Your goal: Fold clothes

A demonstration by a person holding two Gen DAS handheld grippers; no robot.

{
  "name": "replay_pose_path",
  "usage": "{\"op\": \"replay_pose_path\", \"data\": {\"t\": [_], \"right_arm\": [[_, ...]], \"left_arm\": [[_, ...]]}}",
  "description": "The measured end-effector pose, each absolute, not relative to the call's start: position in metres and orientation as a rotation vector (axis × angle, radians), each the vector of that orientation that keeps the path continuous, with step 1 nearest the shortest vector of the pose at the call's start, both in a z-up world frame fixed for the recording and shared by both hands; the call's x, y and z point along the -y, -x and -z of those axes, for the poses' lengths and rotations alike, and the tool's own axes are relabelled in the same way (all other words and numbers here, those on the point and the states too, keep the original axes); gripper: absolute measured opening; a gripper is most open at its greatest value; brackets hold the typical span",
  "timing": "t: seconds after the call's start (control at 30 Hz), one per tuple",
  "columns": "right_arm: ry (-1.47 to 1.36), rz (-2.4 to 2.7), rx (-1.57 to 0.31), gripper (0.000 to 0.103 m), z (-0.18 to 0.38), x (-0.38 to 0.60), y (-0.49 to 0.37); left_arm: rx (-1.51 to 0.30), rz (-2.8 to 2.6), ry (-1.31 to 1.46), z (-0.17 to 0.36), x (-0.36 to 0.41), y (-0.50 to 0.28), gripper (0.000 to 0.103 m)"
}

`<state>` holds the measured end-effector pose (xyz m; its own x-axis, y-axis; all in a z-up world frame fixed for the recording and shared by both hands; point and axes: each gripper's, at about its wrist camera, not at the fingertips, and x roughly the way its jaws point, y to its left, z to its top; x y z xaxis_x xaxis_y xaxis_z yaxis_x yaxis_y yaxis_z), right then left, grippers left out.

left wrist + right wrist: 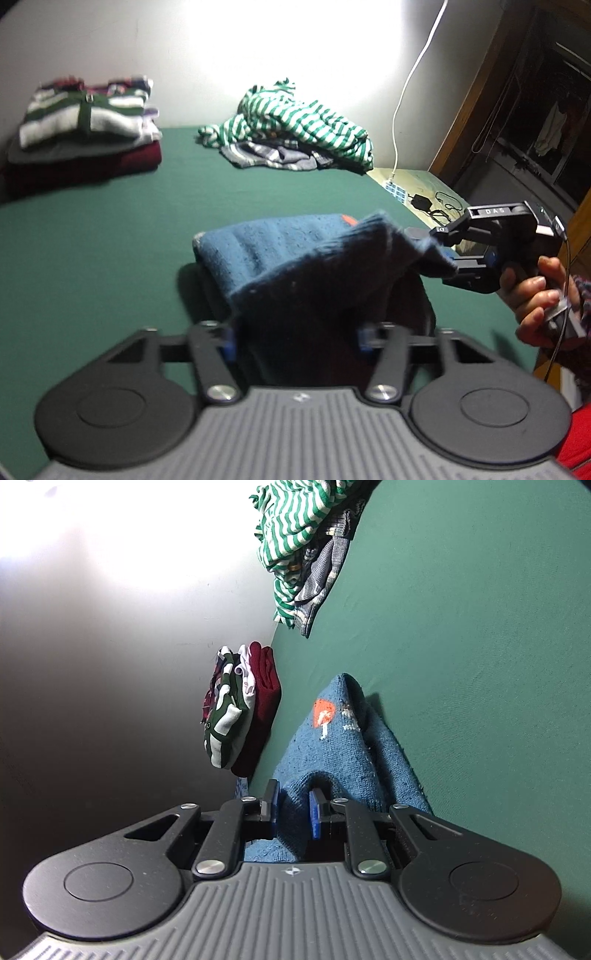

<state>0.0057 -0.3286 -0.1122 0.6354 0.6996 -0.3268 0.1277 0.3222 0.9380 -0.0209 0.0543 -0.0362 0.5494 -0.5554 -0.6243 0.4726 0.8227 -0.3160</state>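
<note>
A blue knitted sweater (295, 258) lies partly folded on the green table (92, 240), one flap lifted. The right gripper (293, 812) pinches a fold of it between narrow blue pads – its body reads "DAS" in the left view. The left gripper (295, 338) stands half-wide, the knit between its fingers (whether the pads press it, I cannot tell). A folded stack (85, 125) and a striped heap (291, 125) sit well beyond.

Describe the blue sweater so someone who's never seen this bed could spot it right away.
On the green bed, nearest the claws, lies the blue sweater. Unlike the folded stack and striped heap by the wall, it is plain blue knit with an orange mushroom.
</note>
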Motion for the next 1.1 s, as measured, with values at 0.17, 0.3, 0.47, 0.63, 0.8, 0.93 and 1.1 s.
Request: {"op": "replay_pose_path", "data": {"t": [0.17, 0.3, 0.47, 0.63, 0.8, 0.93, 1.1], "right_arm": [[-1.113, -0.502, -0.836, 0.034, 0.098, 0.332, -0.005], [-0.835, -0.556, -0.756, 0.056, 0.064, 0.337, 0.009], [-0.324, -0.567, -0.698, 0.07, 0.04, 0.318, 0.02], [-0.151, -0.637, -0.687, 0.07, 0.049, 0.297, 0.006], [-0.149, -0.654, -0.671, 0.07, 0.059, 0.288, -0.014], [-0.174, -0.697, -0.649, 0.069, 0.061, 0.281, -0.018], [-0.21, -0.734, -0.675, 0.035, 0.074, 0.273, -0.021]], "left_arm": [[-0.774, 0.602, 0.117, 0.039, -0.052, 0.021, 0.032], [-0.794, 0.591, 0.115, 0.043, -0.054, 0.019, 0.032], [-0.814, 0.588, 0.116, 0.048, -0.054, 0.013, 0.032], [-0.825, 0.584, 0.107, 0.05, -0.05, 0.008, 0.035], [-0.834, 0.577, 0.123, 0.053, -0.049, 0.004, 0.036], [-0.832, 0.567, 0.131, 0.054, -0.047, 0.004, 0.036], [-0.824, 0.545, 0.138, 0.052, -0.045, 0.008, 0.033]]}}
